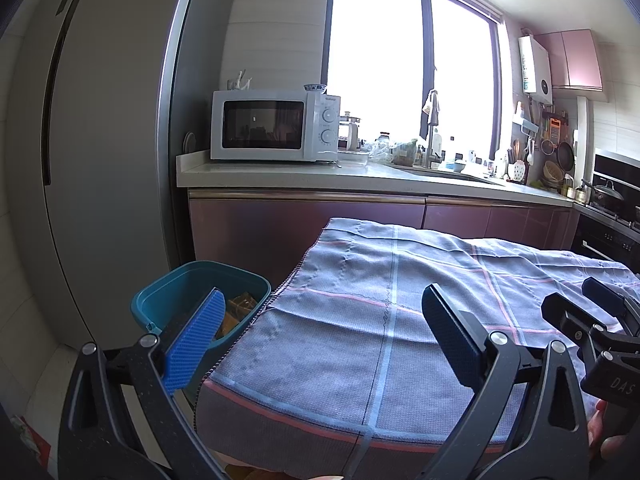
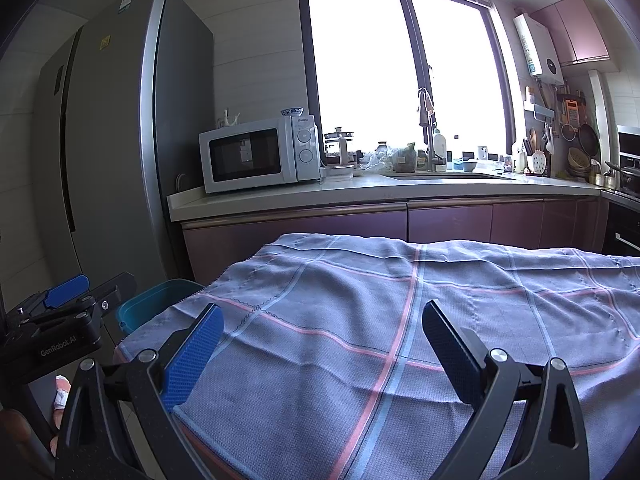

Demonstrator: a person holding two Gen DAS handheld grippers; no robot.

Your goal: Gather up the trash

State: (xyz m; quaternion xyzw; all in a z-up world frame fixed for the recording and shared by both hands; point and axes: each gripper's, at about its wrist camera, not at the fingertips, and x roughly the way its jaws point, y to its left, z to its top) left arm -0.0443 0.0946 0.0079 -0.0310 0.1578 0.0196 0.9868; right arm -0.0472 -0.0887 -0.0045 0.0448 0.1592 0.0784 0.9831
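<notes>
Overhead, I held left gripper [image 1: 320, 332] and right gripper [image 2: 322, 346] above cloth [image 2: 360, 300], both jaws wide, empty. Trash [image 1: 240, 312] sat in teal bin [image 1: 176, 284] left of table.

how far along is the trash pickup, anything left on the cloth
Looks nearly or fully done. The checked cloth shows no trash in either view, and the teal bin beside it already holds brownish wrappers. Nothing is in hand: the left gripper and right gripper are both open and empty above the cloth. What lies beyond the cloth's visible part cannot be checked.
</notes>
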